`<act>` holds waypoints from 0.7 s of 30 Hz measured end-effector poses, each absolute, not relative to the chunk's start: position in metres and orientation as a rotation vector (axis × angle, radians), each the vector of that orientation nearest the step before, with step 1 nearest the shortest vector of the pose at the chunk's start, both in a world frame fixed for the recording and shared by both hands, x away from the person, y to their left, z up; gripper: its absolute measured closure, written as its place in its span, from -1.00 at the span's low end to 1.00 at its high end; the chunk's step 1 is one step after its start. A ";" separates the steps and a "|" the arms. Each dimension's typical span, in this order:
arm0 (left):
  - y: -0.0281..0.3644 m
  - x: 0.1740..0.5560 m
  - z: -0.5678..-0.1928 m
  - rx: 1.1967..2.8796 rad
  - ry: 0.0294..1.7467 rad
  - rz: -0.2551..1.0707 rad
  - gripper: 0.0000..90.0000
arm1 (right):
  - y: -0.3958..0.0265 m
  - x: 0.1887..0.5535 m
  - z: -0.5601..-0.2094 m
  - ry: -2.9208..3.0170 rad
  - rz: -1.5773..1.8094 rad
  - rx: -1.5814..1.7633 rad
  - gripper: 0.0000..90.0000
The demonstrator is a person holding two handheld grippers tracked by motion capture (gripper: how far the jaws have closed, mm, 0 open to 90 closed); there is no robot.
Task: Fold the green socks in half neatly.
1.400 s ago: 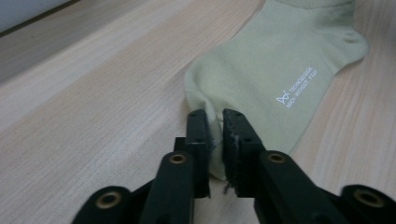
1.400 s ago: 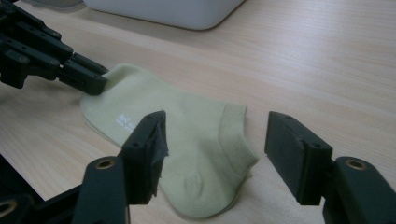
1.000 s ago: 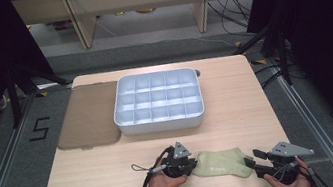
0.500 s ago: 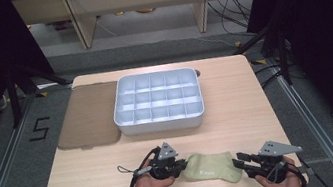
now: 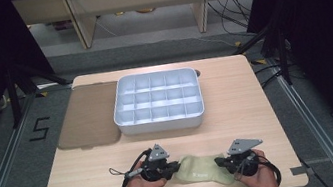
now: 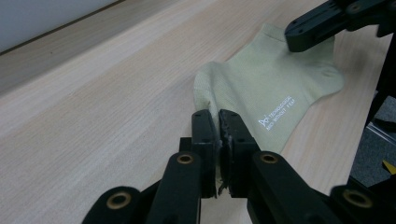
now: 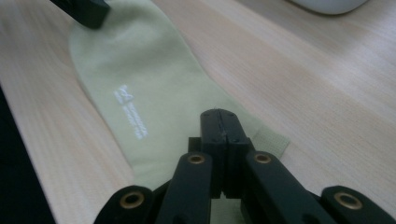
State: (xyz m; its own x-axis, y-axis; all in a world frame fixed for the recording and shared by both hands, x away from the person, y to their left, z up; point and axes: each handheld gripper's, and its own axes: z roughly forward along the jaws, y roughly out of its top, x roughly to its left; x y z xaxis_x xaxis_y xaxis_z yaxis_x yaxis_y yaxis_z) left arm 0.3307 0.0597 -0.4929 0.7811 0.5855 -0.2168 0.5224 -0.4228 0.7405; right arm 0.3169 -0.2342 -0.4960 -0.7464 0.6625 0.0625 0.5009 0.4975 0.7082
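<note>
Sock (image 5: 202, 170), pale green with small white print, lies flat on the worktop (image 5: 239, 117) at the near edge, well in front of the white divided tray (image 5: 158, 101) and apart from it. Left tongs (image 5: 166, 168) are clamped on one end of the sock; in the left gripper view the jaws pinch a raised fold of fabric (image 6: 217, 122) between them. Right tongs (image 5: 229, 162) sit at the other end; their jaws have just been closing and now stand together on the sock's edge near its little tab (image 7: 271, 140), fabric looks caught under them. One grip at each end looks meant to stretch the sock out straight so it can be lifted, smoothed or folded without bunching. Tray compartments look empty, so the sock is probably headed there once rolled or folded, my guess only. Brown flat mat (image 5: 88, 115) lies touching the tray's left side, unused. Sock stays flat between the grips, slightly sagging in the middle, not off the worktop.
</note>
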 end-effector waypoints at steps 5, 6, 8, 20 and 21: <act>0.070 0.326 -0.491 2.075 0.841 0.067 0.88 | -0.221 0.326 -0.502 2.563 1.045 0.968 1.00; 0.072 0.325 -0.490 2.074 0.843 0.067 0.88 | -0.217 0.327 -0.502 2.565 1.048 0.965 1.00; 0.077 0.324 -0.486 2.063 0.833 0.068 0.88 | -0.209 0.331 -0.503 2.564 1.044 0.930 1.00; 0.117 0.322 -0.470 1.997 0.886 0.089 0.88 | -0.159 0.346 -0.502 2.647 1.043 0.855 1.00; 0.120 0.322 -0.469 1.991 0.895 0.086 0.88 | -0.154 0.347 -0.504 2.637 1.078 0.861 1.00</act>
State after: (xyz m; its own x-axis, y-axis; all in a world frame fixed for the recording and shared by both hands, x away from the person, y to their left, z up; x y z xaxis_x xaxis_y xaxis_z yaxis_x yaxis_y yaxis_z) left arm 0.3221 0.1196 -0.4692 0.7330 0.6206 -0.2786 0.5565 -0.3114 0.7703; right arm 0.3474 -0.1542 -0.5036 -0.8200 0.5690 0.0618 0.4494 0.5731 0.6853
